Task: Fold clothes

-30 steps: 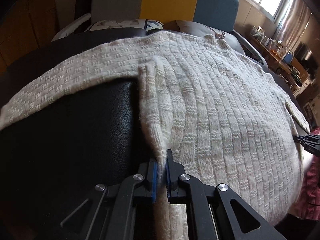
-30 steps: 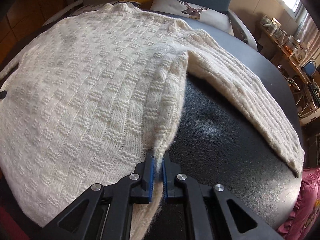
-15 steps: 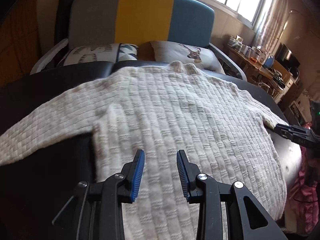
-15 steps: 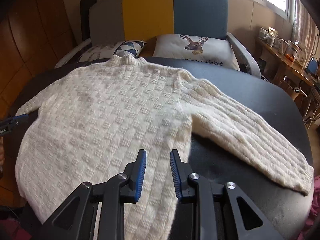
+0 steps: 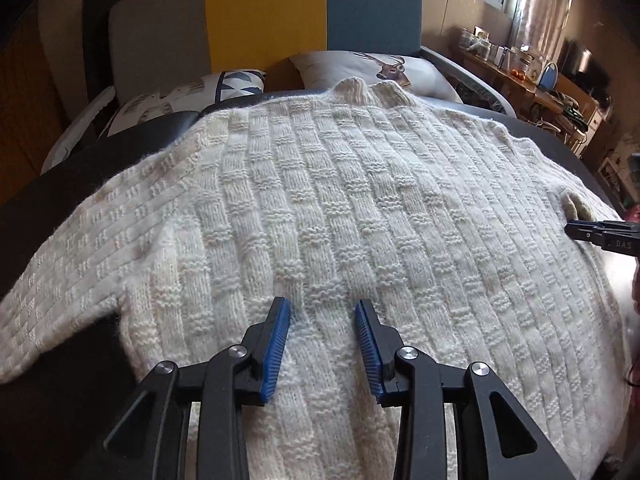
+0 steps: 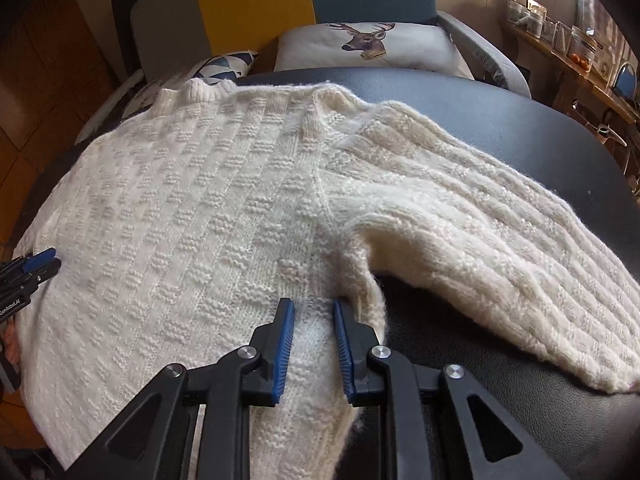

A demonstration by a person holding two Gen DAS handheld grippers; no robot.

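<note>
Cream knit sweater (image 5: 360, 208) lies flat on a black padded table (image 6: 520, 120), collar at the far end, hem toward the fingers; long axis runs straight ahead of both grippers.

Left gripper (image 5: 322, 344): jaws part-open, nothing between them, hovering over the lower body panel; left sleeve (image 5: 60, 272) stretches off to the left of the fingers.

Right gripper (image 6: 314, 344): jaws closing, narrow gap, over the knit near the side seam just below the armpit; pads don't look pressed on the cloth, so nothing held.

Right sleeve (image 6: 500, 260) angles off right of the fingers, cuff nearest the right hand. Bare table to the right of it; sofa cushion (image 6: 368, 48) beyond the collar.
</note>
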